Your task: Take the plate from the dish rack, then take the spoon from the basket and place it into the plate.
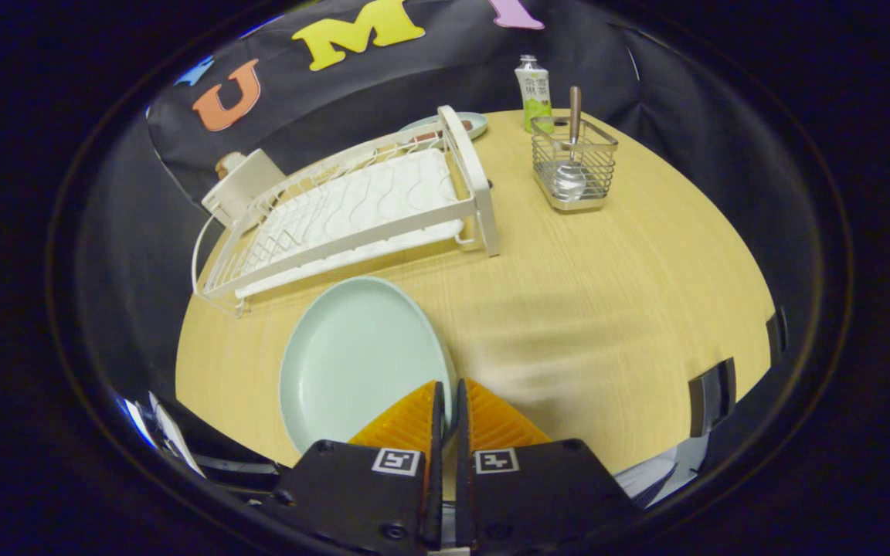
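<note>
A pale mint plate (360, 363) sits low over the wooden table (607, 309), in front of the white dish rack (352, 208). My gripper (449, 386) is shut on the plate's right rim, which is pinched in the narrow gap between the fingers. Whether the plate rests on the table I cannot tell. The rack beyond it has nothing in its slots. Further off to the right stands a wire basket (575, 166), and a spoon (572, 116) stands in it with the bowl down and the handle sticking up.
A green and white drink carton (535, 93) stands behind the basket. Another small plate (476, 120) lies behind the rack's far end. A white box-like object (240, 185) sits at the rack's left. Bare tabletop spreads to the right of the fingers.
</note>
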